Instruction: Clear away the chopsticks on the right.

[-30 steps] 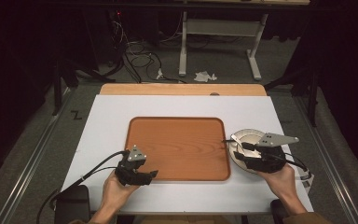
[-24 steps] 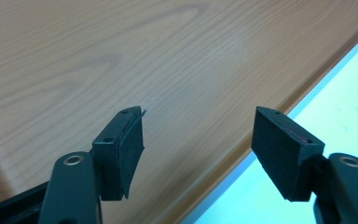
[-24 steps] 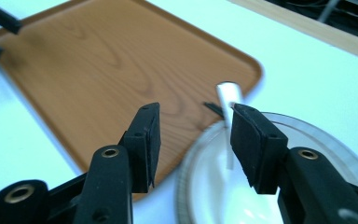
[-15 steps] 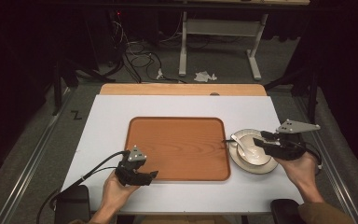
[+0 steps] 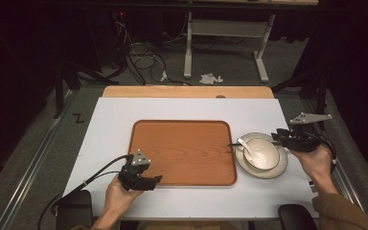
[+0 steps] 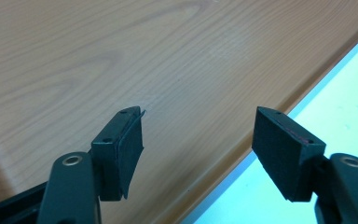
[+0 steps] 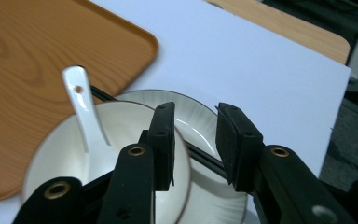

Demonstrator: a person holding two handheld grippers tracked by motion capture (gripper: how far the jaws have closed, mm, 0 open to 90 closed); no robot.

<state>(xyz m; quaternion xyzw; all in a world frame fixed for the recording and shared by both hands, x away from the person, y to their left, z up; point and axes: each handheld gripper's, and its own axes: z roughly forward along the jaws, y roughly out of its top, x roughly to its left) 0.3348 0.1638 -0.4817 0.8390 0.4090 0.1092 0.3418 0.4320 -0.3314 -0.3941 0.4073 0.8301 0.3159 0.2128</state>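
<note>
While my right gripper (image 5: 275, 137) stands at the right rim of the bowl (image 5: 262, 153), its jaws have just been closing, yet nothing sits between them: in the right gripper view the pads straddle empty air just above the bowl's rim and the plate (image 7: 200, 123) beneath it. The grip is therefore released, partly narrowed.

My left gripper (image 5: 148, 181) rests at the near left corner of the wooden tray (image 5: 182, 148), jaws spread wide, holding nothing.

The bowl sits on the plate near the right edge of the bench, just right of the tray. A white ceramic spoon (image 7: 85, 109) lies in the bowl, handle leaning over the rim toward the tray. A black chopstick (image 7: 205, 156) appears to lie across the plate under the bowl.

Hazards, in my judgement:
- Closing on the thin rim off-centre may tip the bowl and throw the spoon out.
- Catching bowl and plate together may drag both.
- A glazed rim may slip from the pads on lifting.
</note>
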